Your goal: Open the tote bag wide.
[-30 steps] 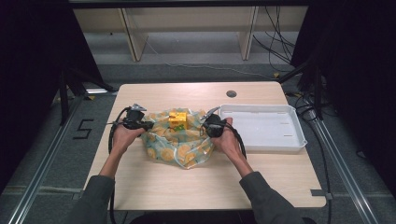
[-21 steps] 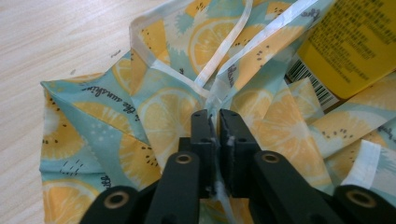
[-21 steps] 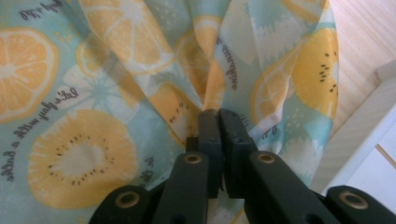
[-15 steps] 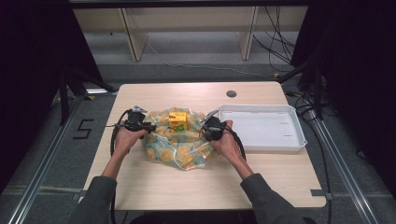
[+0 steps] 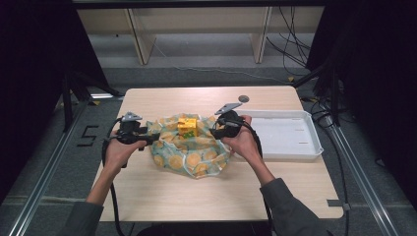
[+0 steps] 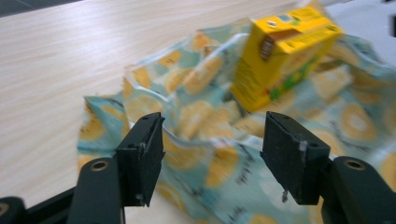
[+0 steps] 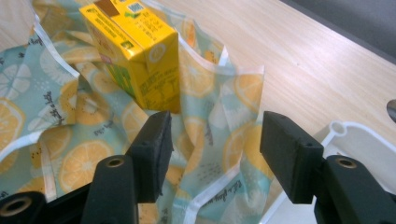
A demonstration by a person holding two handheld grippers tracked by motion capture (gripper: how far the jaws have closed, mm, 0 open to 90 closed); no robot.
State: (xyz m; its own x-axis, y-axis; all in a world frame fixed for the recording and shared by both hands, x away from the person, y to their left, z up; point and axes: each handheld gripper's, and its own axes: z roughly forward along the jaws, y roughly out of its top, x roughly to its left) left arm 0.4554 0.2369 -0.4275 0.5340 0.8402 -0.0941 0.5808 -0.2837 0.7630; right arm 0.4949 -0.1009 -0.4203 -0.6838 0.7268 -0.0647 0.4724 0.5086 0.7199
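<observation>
A yellow juice carton (image 5: 187, 126) (image 6: 280, 56) (image 7: 135, 51) stands upright on a crumpled lemon-print cloth (image 5: 189, 152) (image 6: 205, 135) (image 7: 65, 140) at the table's middle. My left gripper (image 5: 147, 133) (image 6: 212, 161) is open at the cloth's left edge, with rumpled cloth lying between and beyond its jaws. My right gripper (image 5: 215, 132) (image 7: 215, 156) is open at the cloth's right edge, its jaws over a raised fold of the cloth just short of the carton.
A white plastic tray (image 5: 290, 135) (image 7: 355, 140) lies right of the cloth, close behind my right hand. A round grey grommet (image 5: 243, 98) sits in the tabletop at the back. Bare wood (image 5: 196, 196) stretches along the front edge.
Both grippers have shifted slightly toward the front along the cloth's edges. The carton stays in place.
</observation>
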